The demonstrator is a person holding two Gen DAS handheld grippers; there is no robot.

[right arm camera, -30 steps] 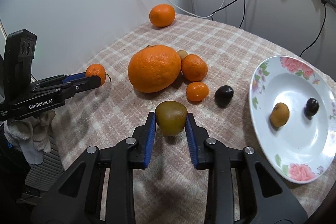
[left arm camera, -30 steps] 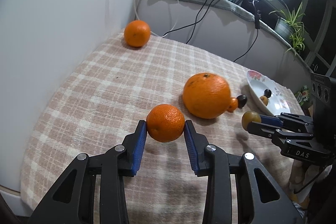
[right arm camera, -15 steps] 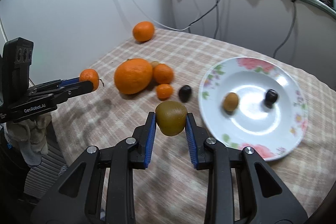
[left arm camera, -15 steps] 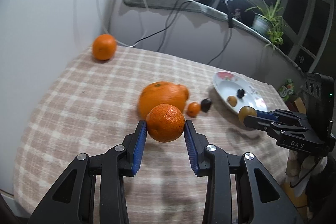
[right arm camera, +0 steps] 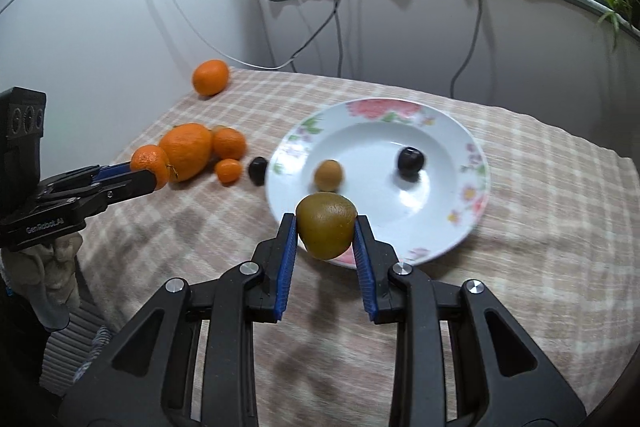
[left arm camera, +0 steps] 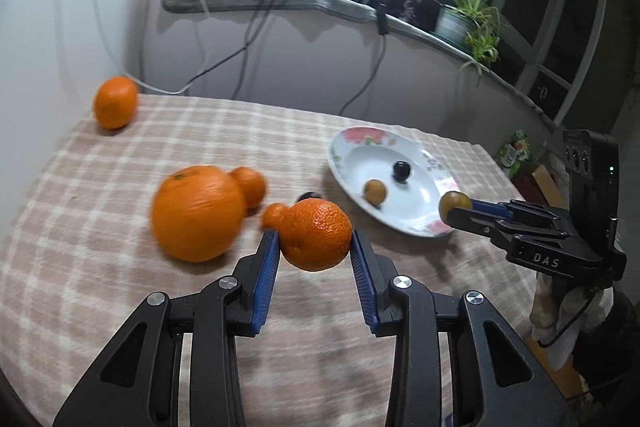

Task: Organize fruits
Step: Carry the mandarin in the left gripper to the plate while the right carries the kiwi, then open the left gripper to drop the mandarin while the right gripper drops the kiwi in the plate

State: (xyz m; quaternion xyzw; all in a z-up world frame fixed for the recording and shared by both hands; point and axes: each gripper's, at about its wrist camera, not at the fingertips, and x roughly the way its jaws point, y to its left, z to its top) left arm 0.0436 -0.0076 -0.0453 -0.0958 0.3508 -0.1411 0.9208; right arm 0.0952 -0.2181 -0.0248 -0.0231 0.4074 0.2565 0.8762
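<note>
Fruits ride clamped in both tools, a mandarin (left arm camera: 316,235) in the left gripper (left arm camera: 314,245) above the checked cloth (left arm camera: 120,267) and a kiwi (right arm camera: 326,227) in the right gripper (right arm camera: 325,233) at the floral plate (right arm camera: 472,163) rim, presumably for placing there

Orange mandarin (left arm camera: 315,239), olive-brown kiwi (right arm camera: 326,225), white floral-rimmed plate (right arm camera: 472,183), beige checked tablecloth (left arm camera: 80,227)

A checked cloth (right arm camera: 540,211) covers the desk; on it lie a floral plate (right arm camera: 476,183), oranges (left arm camera: 198,213) and a dark fruit (right arm camera: 257,169).
</note>
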